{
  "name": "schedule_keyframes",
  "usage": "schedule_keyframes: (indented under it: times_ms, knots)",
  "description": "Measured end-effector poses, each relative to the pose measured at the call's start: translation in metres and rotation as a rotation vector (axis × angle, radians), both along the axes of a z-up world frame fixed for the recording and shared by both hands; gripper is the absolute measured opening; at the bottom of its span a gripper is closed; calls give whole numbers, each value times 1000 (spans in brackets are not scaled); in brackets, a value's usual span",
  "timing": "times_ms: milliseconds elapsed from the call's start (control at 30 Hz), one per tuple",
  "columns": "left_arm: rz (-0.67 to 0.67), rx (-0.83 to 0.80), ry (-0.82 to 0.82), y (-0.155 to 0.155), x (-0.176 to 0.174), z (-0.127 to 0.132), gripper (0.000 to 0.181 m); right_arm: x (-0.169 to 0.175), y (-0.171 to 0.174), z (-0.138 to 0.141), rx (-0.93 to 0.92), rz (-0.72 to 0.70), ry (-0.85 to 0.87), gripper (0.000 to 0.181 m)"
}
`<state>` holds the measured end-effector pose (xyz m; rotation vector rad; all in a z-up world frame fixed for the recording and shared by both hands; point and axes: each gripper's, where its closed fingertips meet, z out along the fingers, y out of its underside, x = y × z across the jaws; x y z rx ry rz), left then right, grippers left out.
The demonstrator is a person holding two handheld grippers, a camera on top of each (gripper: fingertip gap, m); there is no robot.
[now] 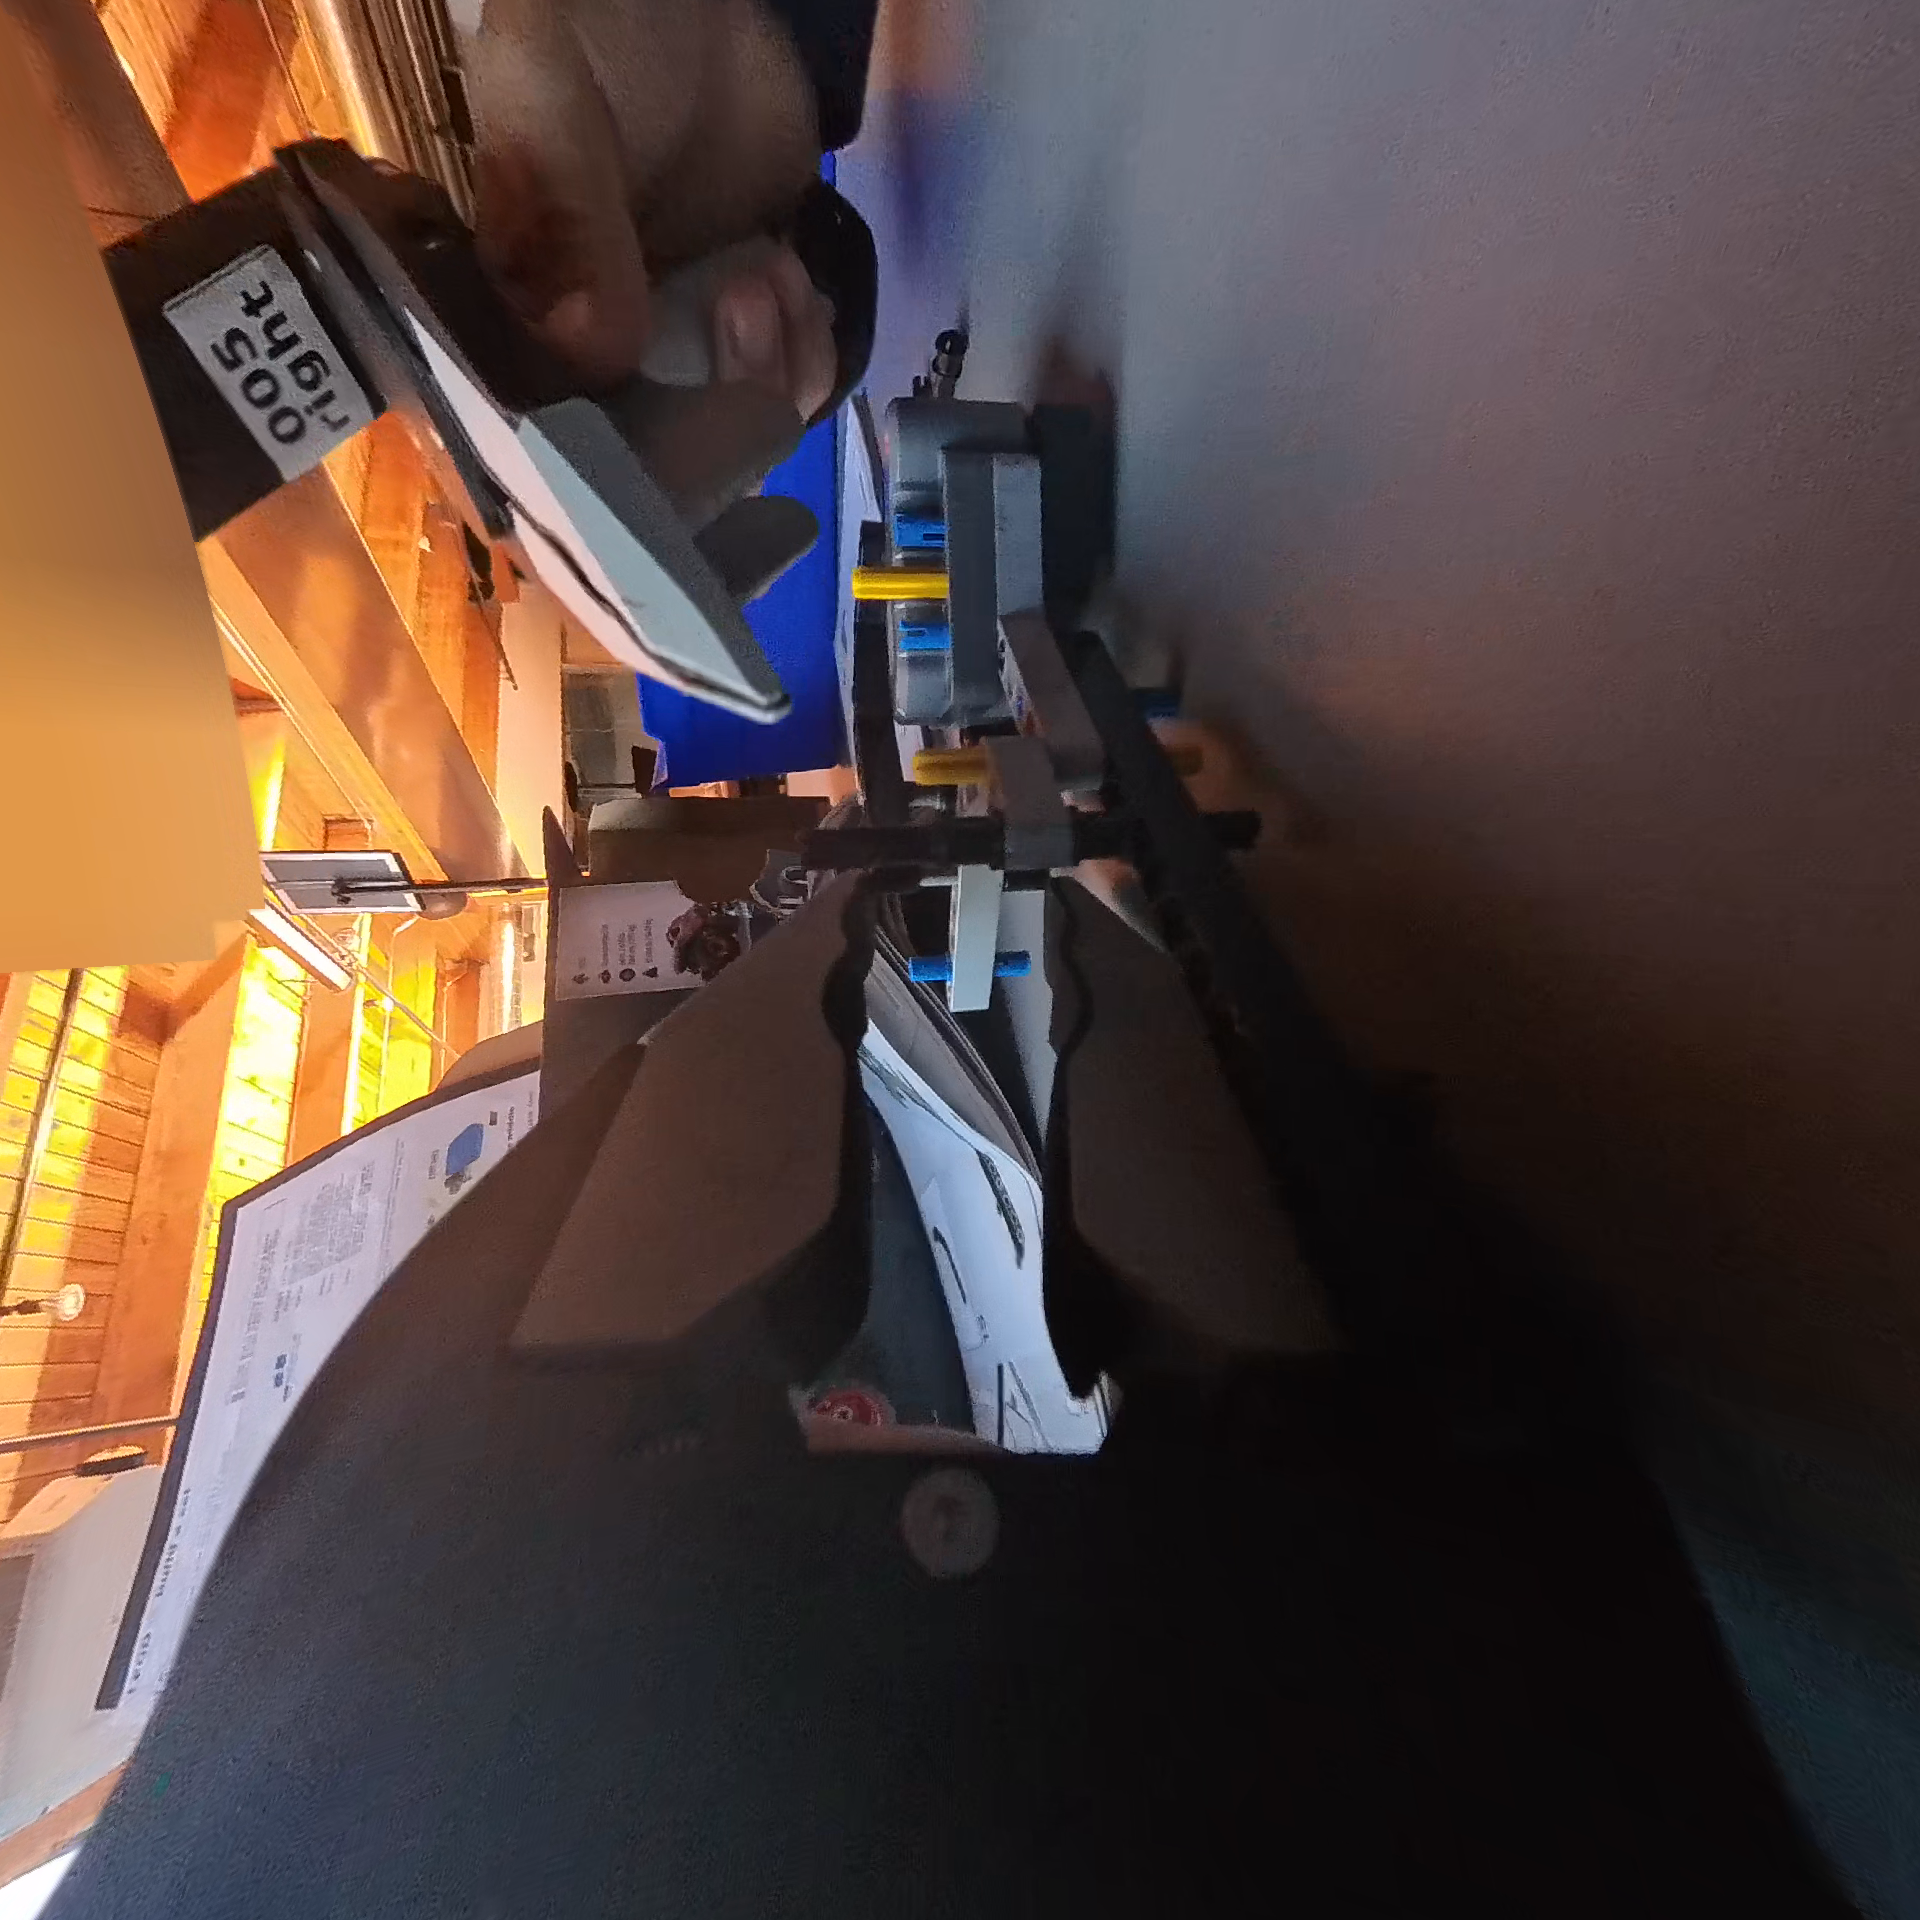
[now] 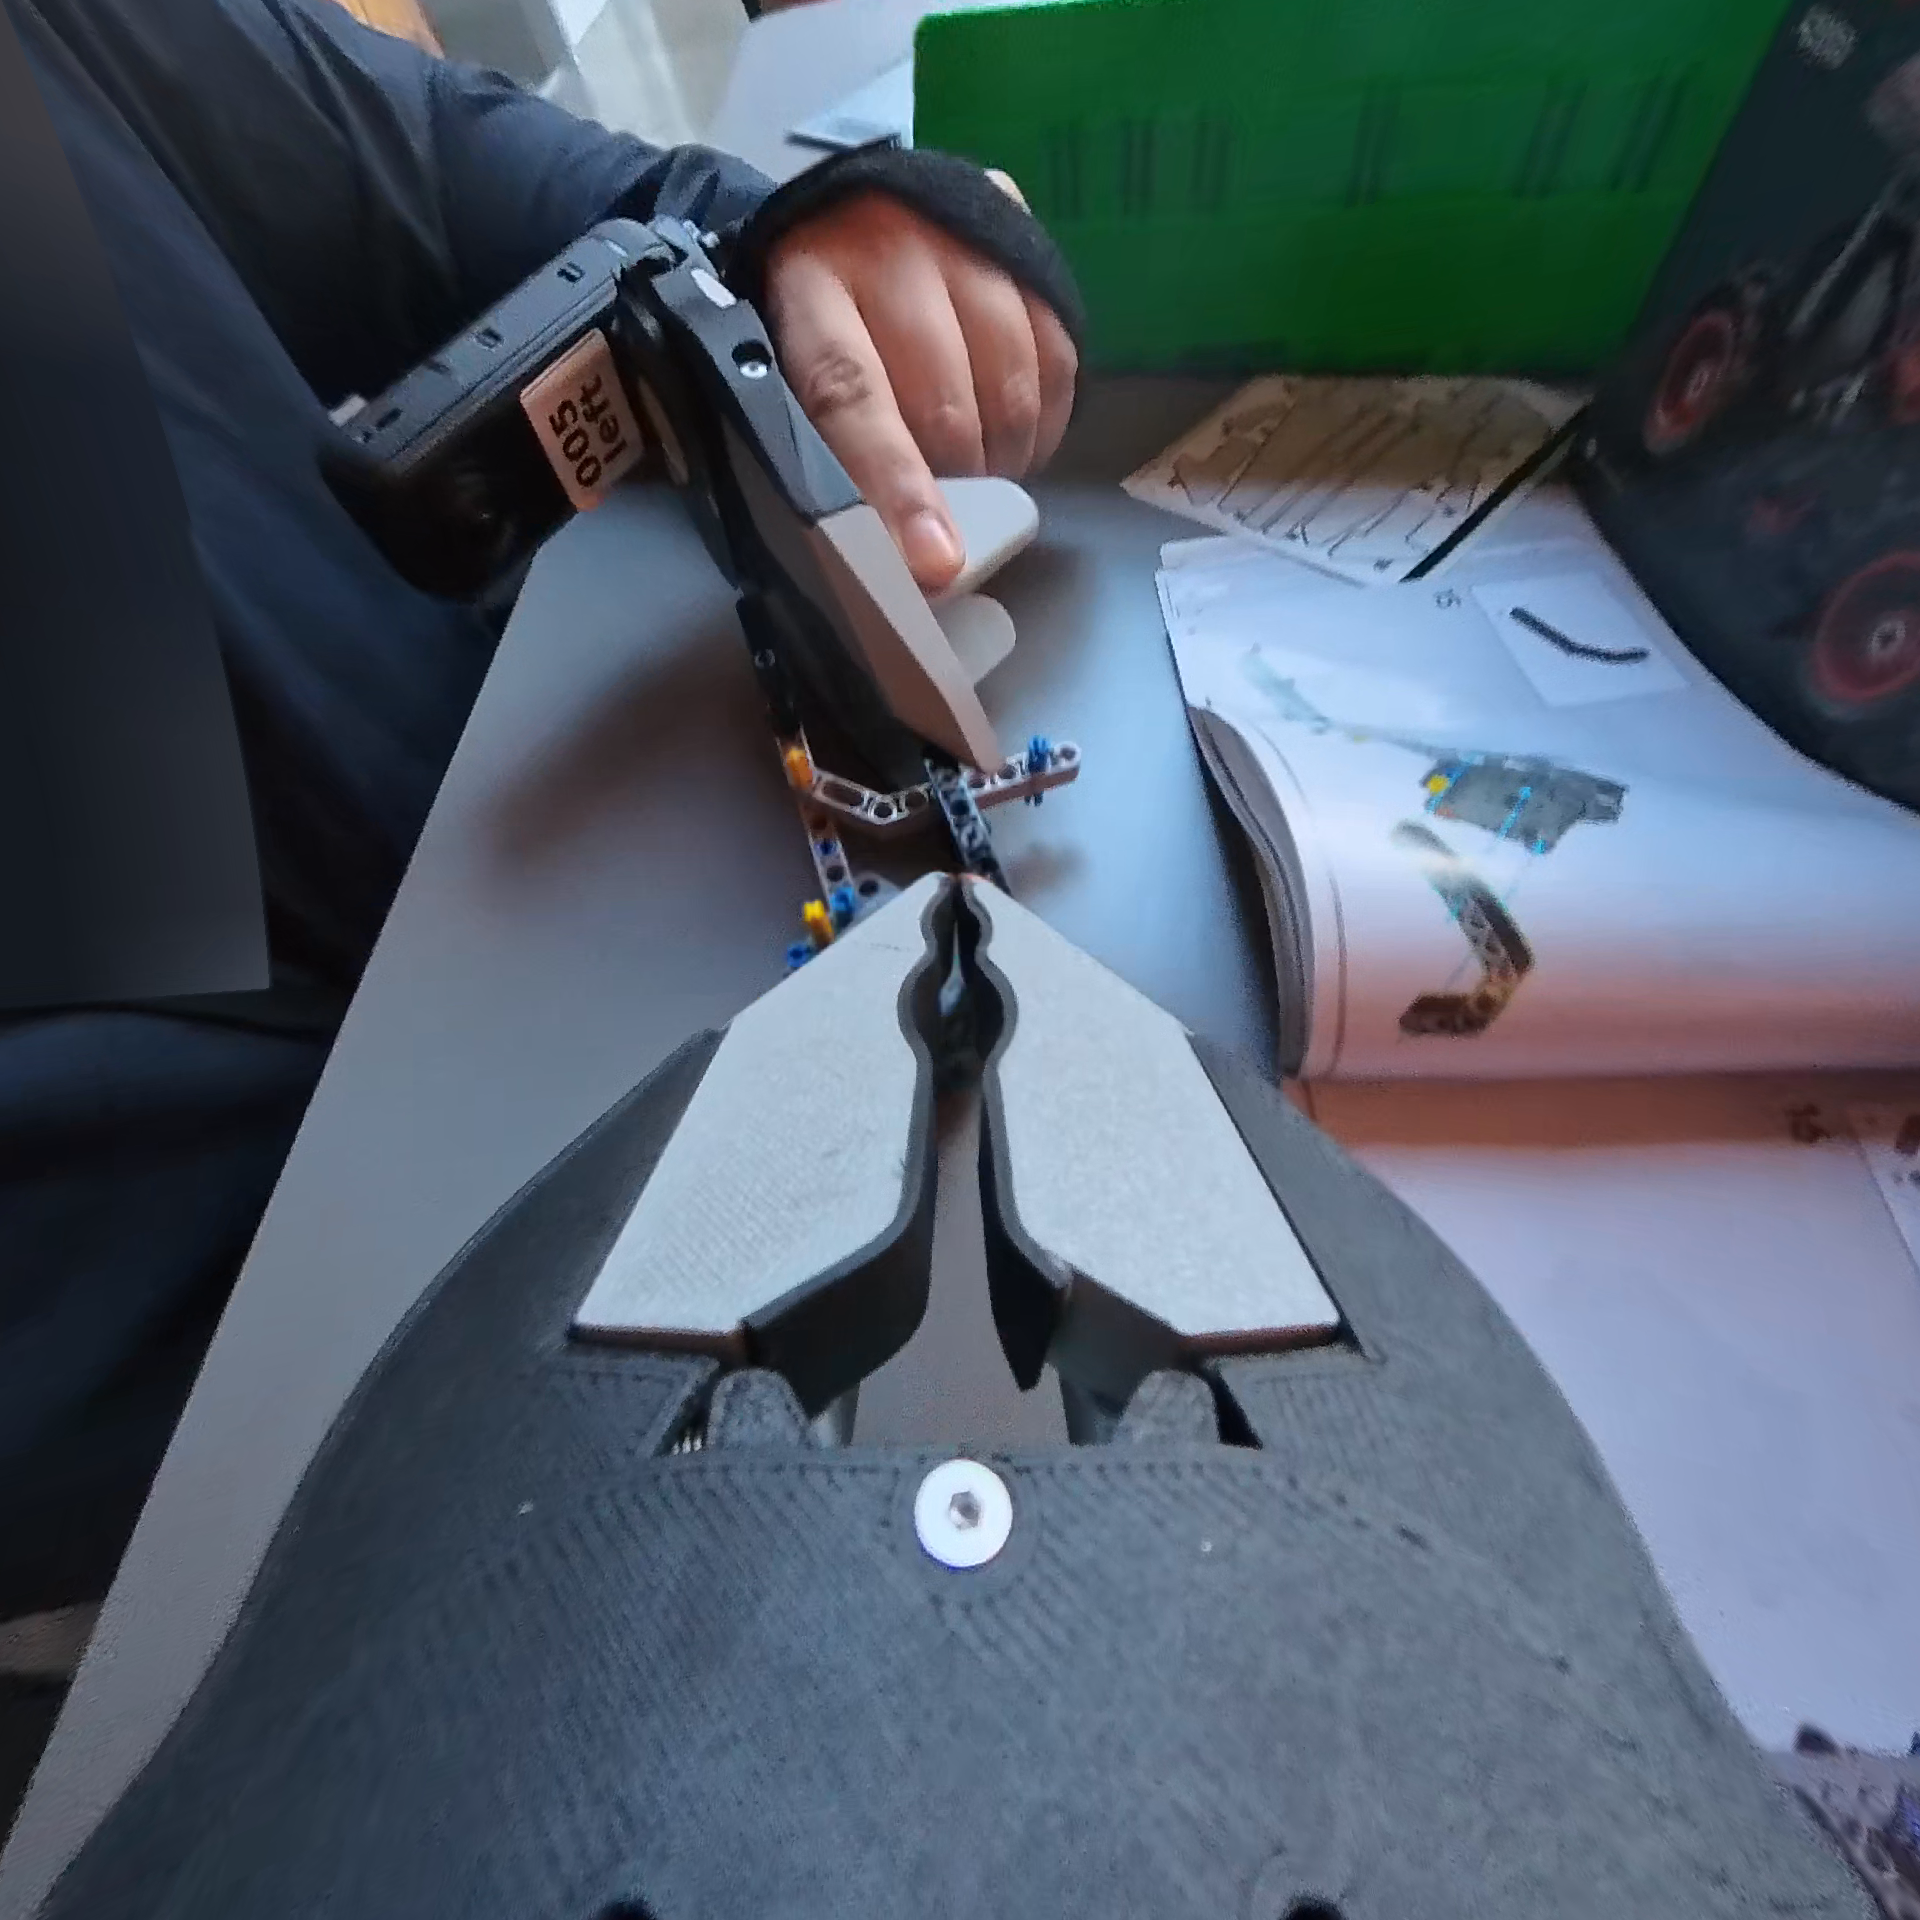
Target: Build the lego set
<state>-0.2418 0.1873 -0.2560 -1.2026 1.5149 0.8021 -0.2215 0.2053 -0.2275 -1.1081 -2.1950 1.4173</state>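
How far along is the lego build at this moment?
Early stage. Done: a small frame of grey and black beams with blue and yellow pins lies on the grey table. In hand: left tongs reach its bent grey beam; right tongs look shut at the black beam. Left: most of it, going by the open instruction booklet.

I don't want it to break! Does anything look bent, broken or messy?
Nothing looks broken or spilled. The grey and black beam assembly with blue and yellow pins lies on the grey table, and the open instruction booklet lies beside it.
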Motion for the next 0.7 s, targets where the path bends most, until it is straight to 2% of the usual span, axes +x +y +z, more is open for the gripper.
schedule_keyframes:
  times_ms: [100,200,233,300,433,567,700]
  knots:
    - [-6,3,-5,0,2,0,28,-13,-11,-1,76,-9,45,0]
    - [-10,-6,-18,-1,2,-1,29,-18,-21,-12,131,25,7,1]
    - [-11,-4,-23,-1,2,0,29,-18,-24,-15,133,36,-15,8]
    - [-16,-6,-28,-2,3,0,29,-18,-24,-16,140,46,-33,6]
    - [-16,5,-30,-2,2,-1,29,-17,-25,-17,91,76,-67,6]
    - [-21,3,-38,-2,2,-2,30,-16,-25,-19,121,90,-76,5]
    - [-20,-19,-58,-2,2,-3,29,-16,-25,-19,52,101,-105,5]
